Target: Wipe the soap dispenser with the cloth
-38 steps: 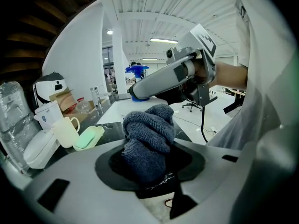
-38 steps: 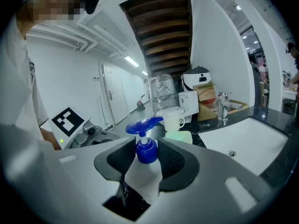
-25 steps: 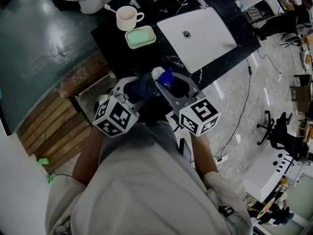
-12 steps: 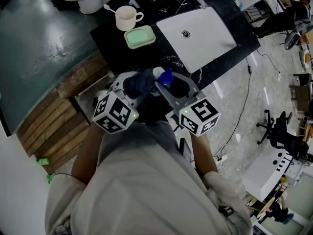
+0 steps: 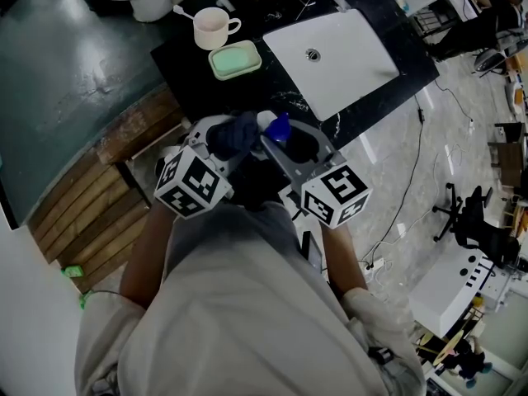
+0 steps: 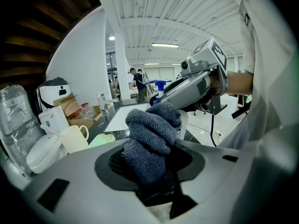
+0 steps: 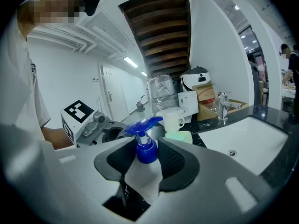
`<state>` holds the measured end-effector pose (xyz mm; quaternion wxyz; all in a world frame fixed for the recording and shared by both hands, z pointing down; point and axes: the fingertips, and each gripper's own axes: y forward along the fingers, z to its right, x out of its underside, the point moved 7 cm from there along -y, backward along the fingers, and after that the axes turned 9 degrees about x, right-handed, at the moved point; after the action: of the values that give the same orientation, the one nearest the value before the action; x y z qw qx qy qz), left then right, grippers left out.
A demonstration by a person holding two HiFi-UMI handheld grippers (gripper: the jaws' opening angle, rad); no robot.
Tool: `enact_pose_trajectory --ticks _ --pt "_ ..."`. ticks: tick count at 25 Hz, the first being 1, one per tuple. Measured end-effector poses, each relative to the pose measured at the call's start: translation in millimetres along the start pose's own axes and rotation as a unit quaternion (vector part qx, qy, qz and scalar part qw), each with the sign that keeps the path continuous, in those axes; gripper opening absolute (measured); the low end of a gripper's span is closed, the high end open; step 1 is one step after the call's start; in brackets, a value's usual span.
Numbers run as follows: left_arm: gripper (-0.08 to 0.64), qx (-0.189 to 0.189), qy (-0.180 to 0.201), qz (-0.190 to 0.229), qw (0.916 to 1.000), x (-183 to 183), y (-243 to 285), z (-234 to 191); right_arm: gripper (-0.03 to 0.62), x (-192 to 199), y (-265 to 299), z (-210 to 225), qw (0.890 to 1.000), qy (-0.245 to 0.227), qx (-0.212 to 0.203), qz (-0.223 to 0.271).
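Black counter [image 5: 191,79]; nubby cloth [image 6: 152,136] against smooth soap dispenser [image 7: 143,171].

White mug [image 5: 213,28] beside green dish [image 5: 235,60] on black counter [image 5: 186,77] — white sink [image 5: 334,56] at right.

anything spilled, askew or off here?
Nothing stands out. The right gripper clamps the soap dispenser, the left gripper holds the cloth bunched beside it; no spill visible. Mug and soap dish sit tidy on the counter.
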<state>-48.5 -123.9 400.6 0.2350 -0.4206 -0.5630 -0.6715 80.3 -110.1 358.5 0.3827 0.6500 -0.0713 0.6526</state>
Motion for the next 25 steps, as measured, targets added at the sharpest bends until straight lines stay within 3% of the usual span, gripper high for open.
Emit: enact_pose_trajectory --ticks 10,25 --pt "0.175 0.001 -0.017 -0.012 0.9998 13 10 -5 0.139 0 1 -1 1.000 -0.002 -0.001 0.001" --pt "0.175 0.036 -0.047 -0.047 0.9972 46 37 11 0.140 0 1 -1 1.000 -0.003 -0.001 0.000"
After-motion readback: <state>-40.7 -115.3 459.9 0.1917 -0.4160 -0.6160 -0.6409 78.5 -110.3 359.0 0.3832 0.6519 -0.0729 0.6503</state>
